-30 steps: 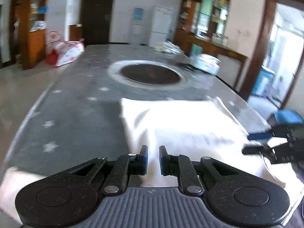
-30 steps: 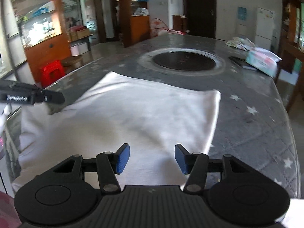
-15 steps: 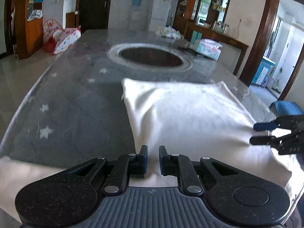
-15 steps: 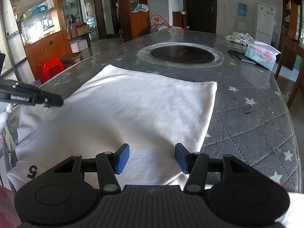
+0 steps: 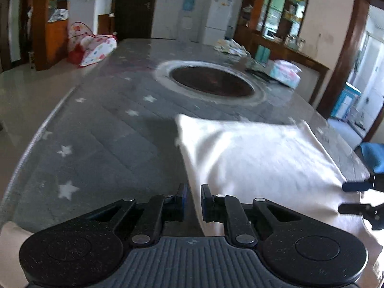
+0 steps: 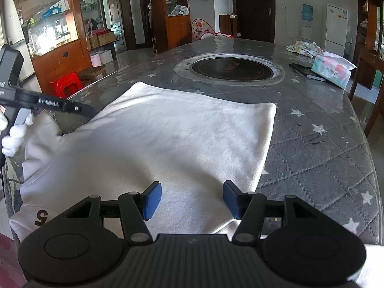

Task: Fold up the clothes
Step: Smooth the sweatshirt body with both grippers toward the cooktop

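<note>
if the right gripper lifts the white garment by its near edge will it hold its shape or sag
Likely sags: the white garment lies limp with soft ripples. It may slide easily, since the table looks glossy. The right gripper is open above it.

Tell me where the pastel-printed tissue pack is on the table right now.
In the right wrist view, the pastel-printed tissue pack lies at the grey star-patterned table's far right edge, beside a flat black object.

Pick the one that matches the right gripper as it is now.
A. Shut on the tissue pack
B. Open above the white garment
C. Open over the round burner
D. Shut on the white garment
B: the right gripper has its blue fingers spread wide with the white garment showing in the gap.
</note>
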`<state>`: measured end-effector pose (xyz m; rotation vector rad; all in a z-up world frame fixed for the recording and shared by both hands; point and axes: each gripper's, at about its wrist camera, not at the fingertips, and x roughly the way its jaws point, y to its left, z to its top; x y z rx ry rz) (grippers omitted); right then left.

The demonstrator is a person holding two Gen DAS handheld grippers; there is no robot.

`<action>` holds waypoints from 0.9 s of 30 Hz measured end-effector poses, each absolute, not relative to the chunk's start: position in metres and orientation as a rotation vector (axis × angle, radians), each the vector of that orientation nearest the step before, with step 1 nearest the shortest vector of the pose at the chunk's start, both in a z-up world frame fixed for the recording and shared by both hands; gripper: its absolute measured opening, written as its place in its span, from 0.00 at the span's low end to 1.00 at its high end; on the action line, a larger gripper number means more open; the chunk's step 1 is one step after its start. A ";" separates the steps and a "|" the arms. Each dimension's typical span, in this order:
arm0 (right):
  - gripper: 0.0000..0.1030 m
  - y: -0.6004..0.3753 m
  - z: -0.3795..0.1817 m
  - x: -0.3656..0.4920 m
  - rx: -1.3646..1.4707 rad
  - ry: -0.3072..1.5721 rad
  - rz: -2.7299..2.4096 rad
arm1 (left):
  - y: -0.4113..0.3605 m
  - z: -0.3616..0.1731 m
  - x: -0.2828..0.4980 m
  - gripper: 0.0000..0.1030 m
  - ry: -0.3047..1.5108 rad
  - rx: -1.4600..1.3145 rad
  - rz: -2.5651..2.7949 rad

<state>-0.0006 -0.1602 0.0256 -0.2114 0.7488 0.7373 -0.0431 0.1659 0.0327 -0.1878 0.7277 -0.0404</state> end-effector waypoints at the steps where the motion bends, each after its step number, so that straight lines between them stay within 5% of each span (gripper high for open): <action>1: 0.56 -0.160 0.025 0.000 -0.210 0.749 0.738 | 0.164 0.034 -0.042 0.14 0.723 -0.184 -0.049; 10: 0.57 -0.160 0.024 0.002 -0.206 0.746 0.743 | 0.134 0.023 -0.029 0.14 0.735 0.041 -0.043; 27: 0.60 -0.158 0.023 0.002 -0.214 0.748 0.749 | 0.140 0.022 0.019 0.15 0.739 -0.004 0.001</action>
